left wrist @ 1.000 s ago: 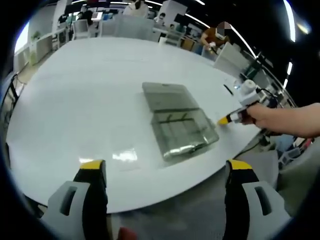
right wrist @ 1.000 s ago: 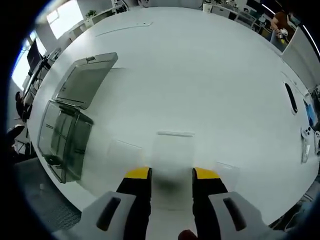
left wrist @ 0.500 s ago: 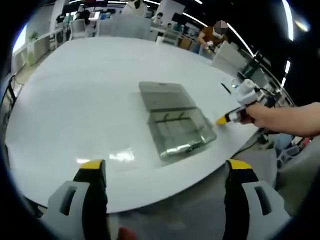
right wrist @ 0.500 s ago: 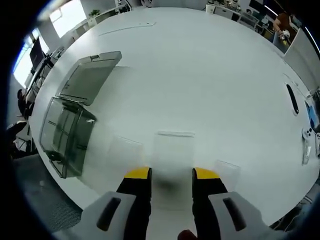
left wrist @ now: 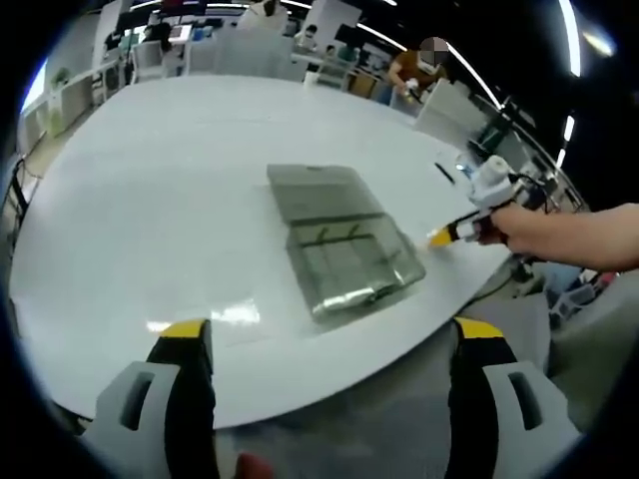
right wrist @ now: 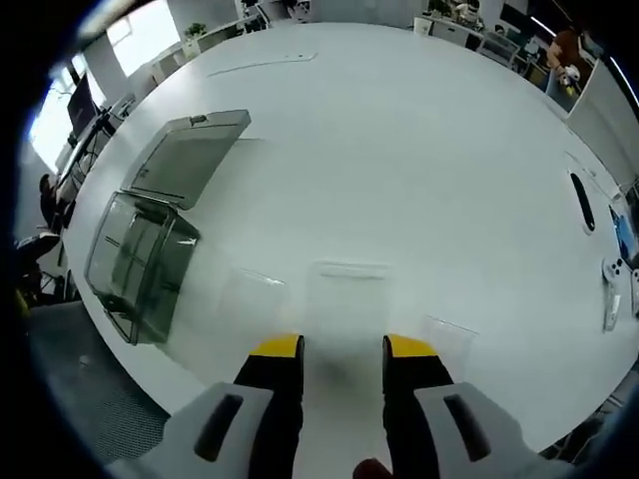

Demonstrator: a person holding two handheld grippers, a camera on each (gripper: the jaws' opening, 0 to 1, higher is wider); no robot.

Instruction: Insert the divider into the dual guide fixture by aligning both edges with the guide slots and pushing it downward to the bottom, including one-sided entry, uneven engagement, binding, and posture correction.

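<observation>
The fixture is a clear plastic box (left wrist: 351,267) with its lid (left wrist: 321,192) folded open flat behind it, near the white table's front edge. Dark divider lines show inside it. My left gripper (left wrist: 331,334) hangs wide open with nothing between its jaws, short of the table edge and in front of the box. In the right gripper view the same box (right wrist: 140,261) lies at the left with its lid (right wrist: 190,155) beyond. My right gripper (right wrist: 344,347) is shut on a clear divider (right wrist: 346,294), held over the table to the right of the box. A hand (left wrist: 559,235) holds that gripper (left wrist: 449,235).
Two faint clear panels (right wrist: 248,296) (right wrist: 444,334) lie on the table either side of the held divider. A black oblong item (right wrist: 581,198) and a white device (right wrist: 609,289) rest at the far right. The table edge (left wrist: 399,344) runs close to the box. Desks and people stand beyond.
Both views have drifted slightly, so the box sits a little differently in each. The right gripper keeps its hold on the divider and the left stays open.
</observation>
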